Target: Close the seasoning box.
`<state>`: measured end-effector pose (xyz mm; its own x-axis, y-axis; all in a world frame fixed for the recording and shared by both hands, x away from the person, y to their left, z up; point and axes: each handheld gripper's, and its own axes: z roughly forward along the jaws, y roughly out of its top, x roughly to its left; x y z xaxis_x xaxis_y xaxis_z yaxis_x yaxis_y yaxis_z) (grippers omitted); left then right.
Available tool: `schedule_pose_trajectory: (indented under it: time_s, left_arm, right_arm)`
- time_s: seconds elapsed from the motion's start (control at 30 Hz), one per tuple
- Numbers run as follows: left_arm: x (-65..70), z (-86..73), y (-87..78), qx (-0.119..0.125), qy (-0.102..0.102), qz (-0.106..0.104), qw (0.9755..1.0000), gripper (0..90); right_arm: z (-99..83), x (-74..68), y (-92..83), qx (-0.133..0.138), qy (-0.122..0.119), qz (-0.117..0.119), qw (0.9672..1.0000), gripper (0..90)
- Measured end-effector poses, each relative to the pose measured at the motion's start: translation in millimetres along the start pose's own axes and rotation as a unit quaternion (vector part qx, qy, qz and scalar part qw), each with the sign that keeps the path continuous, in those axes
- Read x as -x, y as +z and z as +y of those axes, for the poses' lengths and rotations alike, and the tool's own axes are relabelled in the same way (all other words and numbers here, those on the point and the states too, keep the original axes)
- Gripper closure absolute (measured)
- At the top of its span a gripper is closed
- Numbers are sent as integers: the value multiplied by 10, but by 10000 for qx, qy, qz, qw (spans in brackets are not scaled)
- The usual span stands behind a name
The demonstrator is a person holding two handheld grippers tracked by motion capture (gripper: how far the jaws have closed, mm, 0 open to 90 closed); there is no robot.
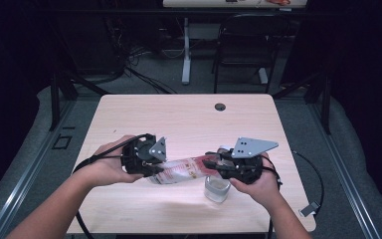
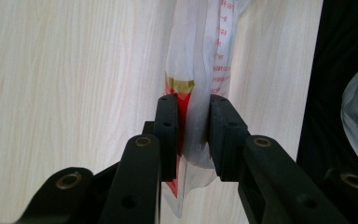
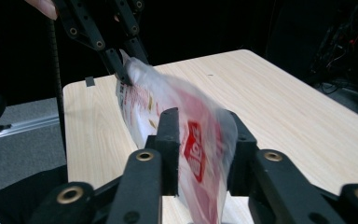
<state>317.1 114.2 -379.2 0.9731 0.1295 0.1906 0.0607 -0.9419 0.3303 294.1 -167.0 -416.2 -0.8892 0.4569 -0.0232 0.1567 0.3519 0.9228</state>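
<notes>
A clear plastic bag (image 1: 181,170) with red print is held just above the wooden table (image 1: 179,117), stretched between both grippers. My left gripper (image 1: 155,170) is shut on the bag's left end; in the left gripper view its jaws (image 2: 193,108) pinch the bag (image 2: 200,46) at a red and gold patch. My right gripper (image 1: 210,162) is shut on the other end. In the right gripper view its jaws (image 3: 205,122) press the puffy bag (image 3: 154,93) from both sides, and the left gripper (image 3: 121,70) holds the far end.
A small clear container (image 1: 217,189) stands on the table right under my right hand. A round cable hole (image 1: 220,106) sits near the far edge. A dark chair (image 1: 243,40) and a desk leg (image 1: 186,55) stand beyond the table. Cables trail off both sides.
</notes>
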Motion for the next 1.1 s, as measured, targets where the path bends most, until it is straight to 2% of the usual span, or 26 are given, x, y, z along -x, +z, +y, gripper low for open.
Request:
schedule_pose_trajectory:
  time_s: [0.17, 0.4, 0.47, 0.53, 0.57, 0.6, 0.67, 0.73, 0.9, 1.1]
  left_arm:
    - [0, 2, 1, 18, 16, -5, 10000, 749]
    - [3, 17, 6, 24, 39, -1, 10000, 752]
    - [-1, 15, 12, -3, 66, 7, 10000, 752]
    - [-5, 3, 24, 9, 43, -6, 10000, 753]
    - [-8, -2, 29, 14, 48, -9, 10000, 755]
    - [-8, -5, 33, 14, 48, -10, 10000, 755]
    - [-6, -10, 46, 20, 29, -10, 10000, 756]
    - [-9, -13, 50, 28, 28, 4, 10000, 757]
    - [-11, -4, 47, 24, 27, -15, 10000, 758]
    - [-7, 25, 35, 49, 34, -10, 10000, 759]
  right_arm:
    - [74, -12, -7, -69, -120, -22, 9999, 705]
    - [168, -24, 74, -429, -316, 59, 9986, 693]
    - [171, -25, 92, -455, -314, 69, 9984, 693]
    - [180, -12, 108, -483, -313, 132, 9983, 713]
    - [182, -2, 116, -503, -305, 200, 9981, 761]
    - [182, -1, 119, -516, -308, 213, 9980, 806]
    - [183, 0, 120, -552, -342, 190, 9977, 828]
    - [185, -7, 120, -567, -405, 235, 9973, 896]
    - [169, -12, 117, -541, -416, 208, 9975, 900]
    - [114, 5, 88, -394, -308, 188, 9986, 900]
